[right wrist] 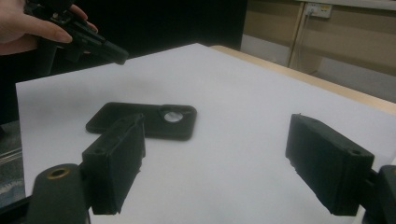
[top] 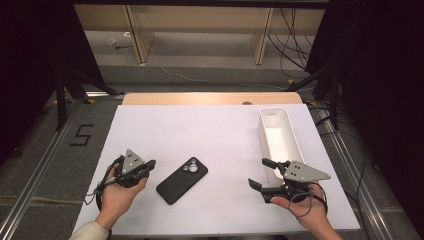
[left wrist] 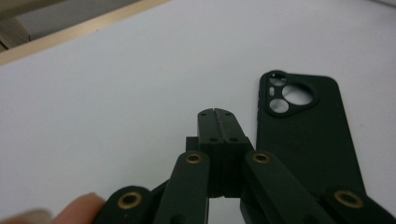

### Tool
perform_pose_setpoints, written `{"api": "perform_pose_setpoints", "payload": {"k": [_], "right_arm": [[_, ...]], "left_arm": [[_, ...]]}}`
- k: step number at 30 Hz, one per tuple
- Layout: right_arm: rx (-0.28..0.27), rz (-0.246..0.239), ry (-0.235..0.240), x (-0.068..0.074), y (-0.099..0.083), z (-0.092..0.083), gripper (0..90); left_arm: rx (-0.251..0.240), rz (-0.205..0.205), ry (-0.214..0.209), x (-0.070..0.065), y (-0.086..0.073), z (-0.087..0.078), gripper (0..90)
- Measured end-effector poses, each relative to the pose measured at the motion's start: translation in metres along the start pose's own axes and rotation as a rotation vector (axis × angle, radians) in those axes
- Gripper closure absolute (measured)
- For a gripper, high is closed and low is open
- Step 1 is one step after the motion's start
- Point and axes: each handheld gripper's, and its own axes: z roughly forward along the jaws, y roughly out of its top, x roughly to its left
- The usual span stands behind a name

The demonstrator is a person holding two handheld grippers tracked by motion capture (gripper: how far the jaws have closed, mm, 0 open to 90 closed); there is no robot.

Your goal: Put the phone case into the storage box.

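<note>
Black, thin and probably flexible, the case [top: 181, 180] just right of the pressed-together left hand-held gripper [left wrist: 218, 114] wants an edge pinch; right hand-held gripper [top: 261, 174] gapes empty.

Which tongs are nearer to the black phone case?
Left. The left tongs are shut just left of the phone case, not touching it. The right tongs are open, farther off to its right.

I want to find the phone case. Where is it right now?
In the high view the black phone case lies flat on the white table, near the front edge, between the left tool and the right tool, closer to the left one.
</note>
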Motion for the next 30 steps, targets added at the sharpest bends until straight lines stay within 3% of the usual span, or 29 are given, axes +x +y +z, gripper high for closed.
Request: {"api": "perform_pose_setpoints", "payload": {"k": [3,12,30], "right_arm": [[0.000,-0.001,0.000,0.000,0.000,0.000,21.1],[0.002,0.001,-0.004,0.000,0.000,0.001,21.3],[0.004,0.009,0.000,0.000,-0.001,0.002,21.4]], "left_arm": [[0.043,-0.002,0.005,0.001,-0.002,0.003,89.8],[0.080,0.015,-0.021,0.000,-0.006,0.011,89.9],[0.213,0.076,-0.081,-0.009,-0.014,0.031,89.9]]}}
